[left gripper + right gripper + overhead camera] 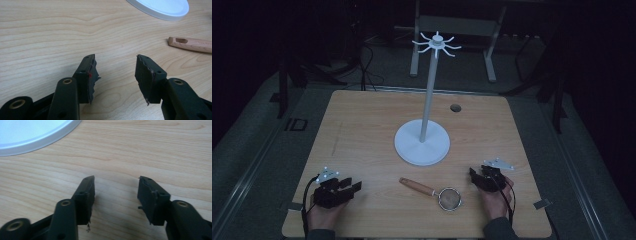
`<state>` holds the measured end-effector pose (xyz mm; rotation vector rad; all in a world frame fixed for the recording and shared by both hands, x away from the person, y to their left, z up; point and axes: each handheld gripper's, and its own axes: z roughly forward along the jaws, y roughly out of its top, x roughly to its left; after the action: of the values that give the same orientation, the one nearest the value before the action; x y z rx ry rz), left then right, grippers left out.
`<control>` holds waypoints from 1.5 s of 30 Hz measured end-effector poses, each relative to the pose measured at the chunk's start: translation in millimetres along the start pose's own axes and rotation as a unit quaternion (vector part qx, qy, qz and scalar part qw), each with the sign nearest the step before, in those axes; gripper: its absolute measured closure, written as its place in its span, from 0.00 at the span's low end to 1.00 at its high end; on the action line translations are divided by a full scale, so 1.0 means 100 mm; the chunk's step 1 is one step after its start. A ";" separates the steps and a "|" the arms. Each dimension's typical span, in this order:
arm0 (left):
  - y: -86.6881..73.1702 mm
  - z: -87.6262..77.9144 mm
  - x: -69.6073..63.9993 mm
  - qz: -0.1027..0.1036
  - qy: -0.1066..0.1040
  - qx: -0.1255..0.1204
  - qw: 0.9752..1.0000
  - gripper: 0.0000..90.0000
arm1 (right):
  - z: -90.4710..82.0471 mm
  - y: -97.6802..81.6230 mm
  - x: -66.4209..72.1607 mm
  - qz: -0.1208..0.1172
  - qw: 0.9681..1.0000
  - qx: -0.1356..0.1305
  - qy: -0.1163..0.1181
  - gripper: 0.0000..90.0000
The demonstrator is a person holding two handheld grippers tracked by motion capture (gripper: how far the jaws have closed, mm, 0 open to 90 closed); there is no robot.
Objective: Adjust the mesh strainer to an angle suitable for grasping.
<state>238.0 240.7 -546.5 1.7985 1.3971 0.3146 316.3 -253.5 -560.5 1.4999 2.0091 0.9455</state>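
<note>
The strainer [441,193] is lying flat at bottom center of the high view, mesh bowl to the right, wooden handle [416,186] pointing up-left, just below the white hook stand [422,142] sitting mid-frame. My left gripper [353,186] is parked at lower left and the right gripper [472,173] at lower right, both jaws spread wide with nothing in them, resting on the table [362,125]. From the left gripper view I can see the handle's hanging hole at the right edge. I'd say we're at the very start: next I need to close in on that handle, probably lefty, and get it up toward the hooks.
</note>
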 end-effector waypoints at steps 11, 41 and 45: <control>0.01 -0.01 0.00 0.001 0.004 -0.005 1.000 0.57 | -0.05 0.04 0.06 -0.018 1.000 0.000 0.013 0.60; 0.01 -0.01 -0.01 0.014 0.011 -0.008 1.000 0.60 | -0.21 0.26 0.40 -0.116 0.989 0.052 0.072 0.58; 0.01 -0.01 -0.01 0.014 0.011 -0.009 1.000 0.60 | -0.20 0.30 0.46 -0.135 0.986 0.061 0.079 0.58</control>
<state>237.4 240.1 -544.5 1.8059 1.3812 0.3627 307.4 -210.1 -522.4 1.2027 2.3494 0.8648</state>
